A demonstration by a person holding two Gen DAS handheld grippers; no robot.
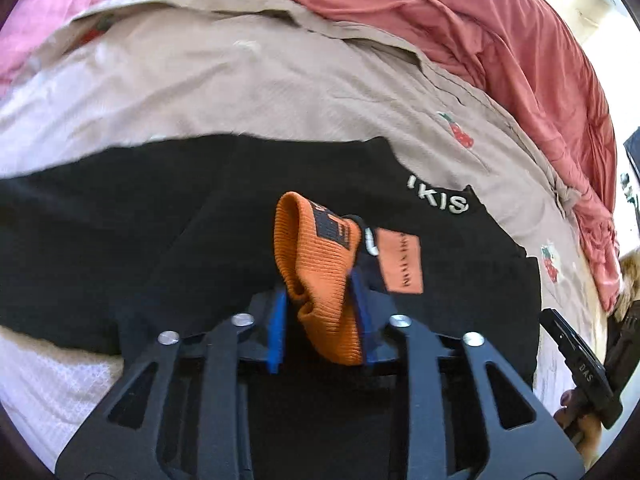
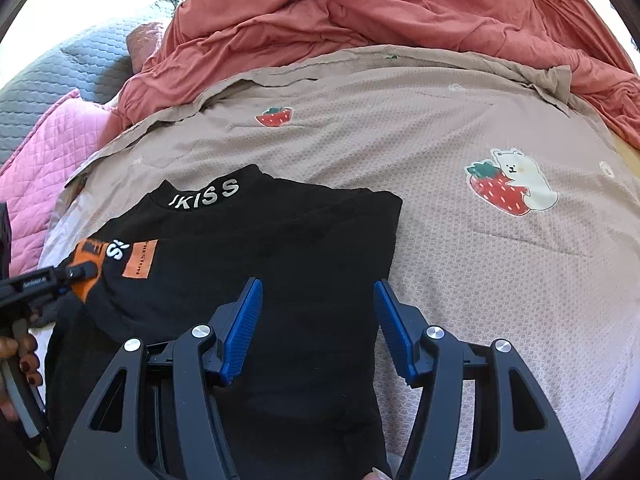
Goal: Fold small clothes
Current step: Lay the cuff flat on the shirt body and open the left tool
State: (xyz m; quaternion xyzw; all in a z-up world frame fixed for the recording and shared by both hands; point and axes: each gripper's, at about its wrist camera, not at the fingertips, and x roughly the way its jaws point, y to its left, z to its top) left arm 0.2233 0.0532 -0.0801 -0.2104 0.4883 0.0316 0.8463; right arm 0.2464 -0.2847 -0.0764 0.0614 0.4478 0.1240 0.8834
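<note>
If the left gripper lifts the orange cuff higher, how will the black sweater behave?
Likely floppy: the orange cuff already bunches between the pads of the left gripper. The black sweater would probably drape and unfold, dragging on the textured strawberry bedsheet.

The left gripper (image 1: 320, 300), a black tool with blue ribbed pads, is pointed down, and its jaws are closed on an orange knitted cuff (image 1: 320, 264) that sticks out past the tips. In the right wrist view it is held by a hand (image 2: 18, 364) with dark nails. The right gripper (image 2: 318, 320), black with blue pads too, is pointed down with its jaws held wide apart, and nothing is pinched between them.
</note>
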